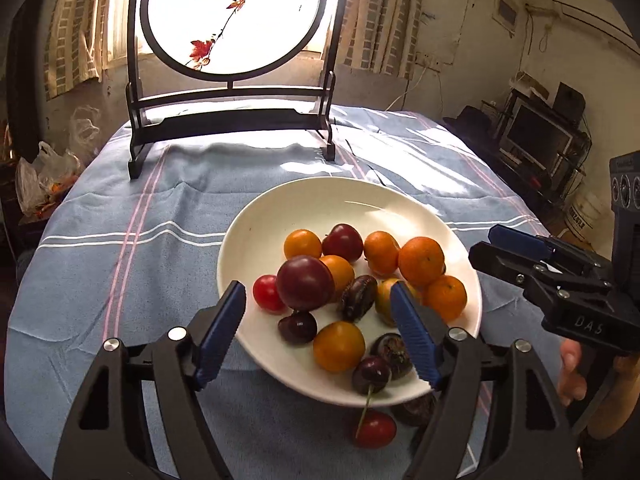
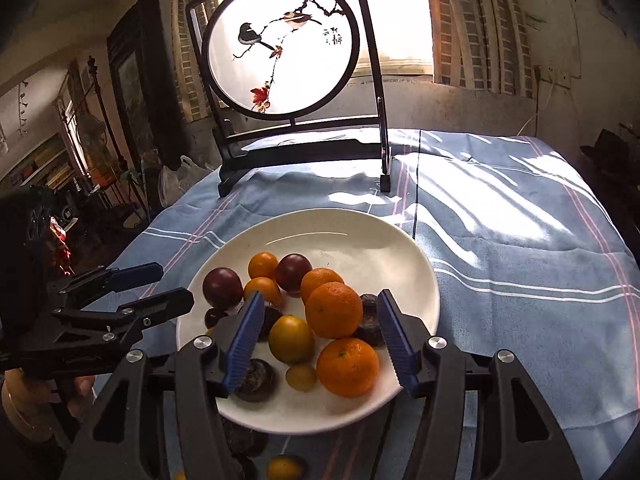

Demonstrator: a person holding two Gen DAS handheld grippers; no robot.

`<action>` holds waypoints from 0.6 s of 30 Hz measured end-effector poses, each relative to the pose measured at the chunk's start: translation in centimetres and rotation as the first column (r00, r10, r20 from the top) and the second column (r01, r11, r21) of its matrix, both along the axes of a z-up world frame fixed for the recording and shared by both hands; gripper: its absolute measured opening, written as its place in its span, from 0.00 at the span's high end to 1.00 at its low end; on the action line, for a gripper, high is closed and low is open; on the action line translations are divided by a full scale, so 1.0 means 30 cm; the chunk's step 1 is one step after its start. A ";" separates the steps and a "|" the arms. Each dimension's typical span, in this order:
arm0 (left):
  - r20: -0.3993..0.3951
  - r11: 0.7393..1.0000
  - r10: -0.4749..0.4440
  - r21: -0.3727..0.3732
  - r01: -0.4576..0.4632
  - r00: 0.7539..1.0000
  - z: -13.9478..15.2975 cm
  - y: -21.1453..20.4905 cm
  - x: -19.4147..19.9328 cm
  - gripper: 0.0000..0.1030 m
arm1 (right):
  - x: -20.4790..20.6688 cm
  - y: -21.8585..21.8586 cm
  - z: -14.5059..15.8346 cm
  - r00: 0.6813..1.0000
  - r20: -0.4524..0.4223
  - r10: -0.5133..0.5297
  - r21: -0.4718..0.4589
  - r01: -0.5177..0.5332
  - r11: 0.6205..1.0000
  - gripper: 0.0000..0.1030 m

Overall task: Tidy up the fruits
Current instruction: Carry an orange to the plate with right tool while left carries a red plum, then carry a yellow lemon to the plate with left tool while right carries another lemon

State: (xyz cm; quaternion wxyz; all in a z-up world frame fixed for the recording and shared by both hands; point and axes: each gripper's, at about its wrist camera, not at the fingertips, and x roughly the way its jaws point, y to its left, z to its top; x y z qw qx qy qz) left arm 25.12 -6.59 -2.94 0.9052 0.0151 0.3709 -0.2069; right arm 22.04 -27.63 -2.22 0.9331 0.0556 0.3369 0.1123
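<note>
Where striped cloth (image 1: pixel 120 264) wrinkles, glossy round fruit (image 1: pixel 304 282) fills plate (image 1: pixel 256 224).

One white plate (image 1: pixel 256 240), one round screen (image 1: pixel 236 16), two tools, and over a dozen small fruits.

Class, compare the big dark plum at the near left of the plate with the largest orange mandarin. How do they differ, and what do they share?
The plum is dark purple-red; the mandarin is bright orange. The plum's skin looks smooth and glossy; the mandarin's looks dull and dimpled. The plum sits toward the plate's left, the mandarin toward its right. Both are round, similar in size, and rest among other fruit on the white plate.
</note>
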 end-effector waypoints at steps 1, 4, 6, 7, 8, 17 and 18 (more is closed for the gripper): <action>0.003 1.000 -0.021 0.007 0.021 1.000 0.004 0.005 -0.043 0.30 | -0.038 -0.004 0.002 1.000 -0.001 0.007 0.003 -0.007 1.000 0.43; 0.009 0.994 -0.096 0.056 0.096 0.995 -0.014 0.007 -0.193 0.30 | -0.168 -0.015 -0.008 1.000 0.006 0.020 -0.011 -0.020 1.000 0.43; 0.001 0.984 -0.154 0.089 0.154 0.988 -0.046 -0.003 -0.304 0.30 | -0.250 -0.026 -0.025 1.000 0.003 0.021 -0.016 -0.021 1.000 0.43; 0.001 0.978 -0.177 0.109 0.176 0.984 -0.065 -0.011 -0.360 0.30 | -0.287 -0.034 -0.037 1.000 -0.004 0.023 -0.009 -0.023 1.000 0.43; -0.001 0.973 -0.196 0.123 0.194 0.981 -0.083 -0.019 -0.409 0.30 | -0.320 -0.042 -0.050 1.000 -0.013 0.023 -0.004 -0.023 1.000 0.43; -0.074 0.961 -0.229 0.142 0.238 0.971 -0.225 -0.107 -0.540 0.65 | -0.484 -0.059 -0.113 0.999 -0.035 0.004 0.020 -0.003 1.000 0.43; -0.075 0.961 -0.226 0.146 0.235 0.971 -0.234 -0.115 -0.536 0.70 | -0.491 -0.058 -0.116 0.999 -0.036 0.004 0.020 -0.003 1.000 0.43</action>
